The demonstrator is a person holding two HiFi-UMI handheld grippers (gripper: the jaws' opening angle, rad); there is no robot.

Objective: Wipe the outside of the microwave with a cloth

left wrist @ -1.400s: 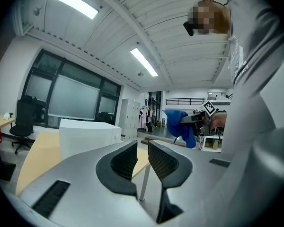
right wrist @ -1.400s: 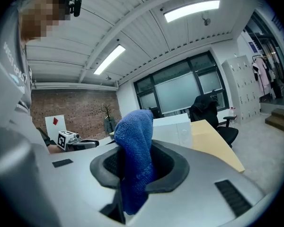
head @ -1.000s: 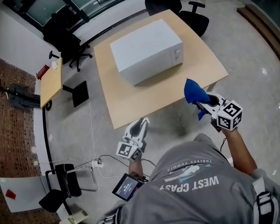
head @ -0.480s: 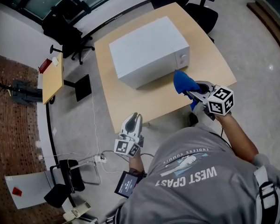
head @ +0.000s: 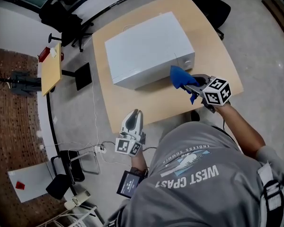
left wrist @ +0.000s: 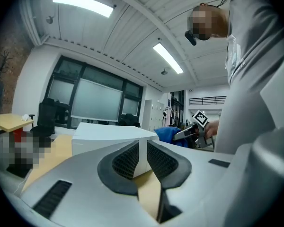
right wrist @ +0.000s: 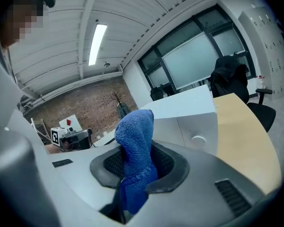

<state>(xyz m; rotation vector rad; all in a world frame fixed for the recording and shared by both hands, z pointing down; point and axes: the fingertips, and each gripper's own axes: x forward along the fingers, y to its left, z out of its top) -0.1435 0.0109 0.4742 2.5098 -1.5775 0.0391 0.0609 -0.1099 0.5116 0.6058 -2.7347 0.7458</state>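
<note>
The white microwave [head: 146, 46] stands on the wooden table [head: 132, 103], its knob facing the near right corner. My right gripper [head: 187, 82] is shut on a blue cloth [head: 179, 76], which hangs just off the microwave's front right corner; I cannot tell whether it touches. In the right gripper view the cloth [right wrist: 135, 145] bulges up between the pads, with the microwave [right wrist: 189, 117] behind it. My left gripper [head: 135, 113] hovers at the table's near edge, pointing at the microwave [left wrist: 109, 138]. Its jaws have just been closing and stand narrowly apart, with nothing between them.
Black office chairs [head: 61, 18] stand behind the table at the left and another [head: 213, 4] at the right. A small wooden side table [head: 51, 70] is at the left. Cables and a power strip [head: 102, 149] lie on the floor near my feet.
Both grippers have come closer to the table. The right one carried the blue cloth left and up in the head view, toward the microwave's front right corner.
</note>
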